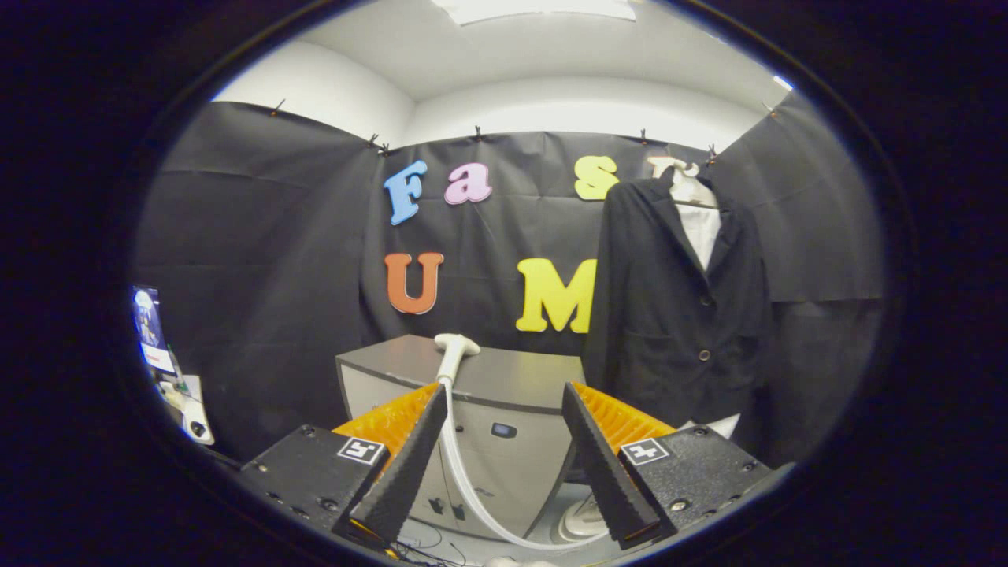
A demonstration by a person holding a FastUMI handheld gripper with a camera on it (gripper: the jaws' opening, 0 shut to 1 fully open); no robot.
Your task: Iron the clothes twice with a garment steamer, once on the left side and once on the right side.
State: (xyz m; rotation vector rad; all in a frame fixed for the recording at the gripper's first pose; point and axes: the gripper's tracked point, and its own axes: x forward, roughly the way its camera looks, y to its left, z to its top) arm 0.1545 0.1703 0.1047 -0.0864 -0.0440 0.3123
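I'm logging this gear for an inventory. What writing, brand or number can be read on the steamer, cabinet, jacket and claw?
Steamer head, jacket: no text visible.
Dark badge on the cabinet front: too small to read.
Square markers on the open claw, which points at the steamer head: black-and-white patterns, no words.
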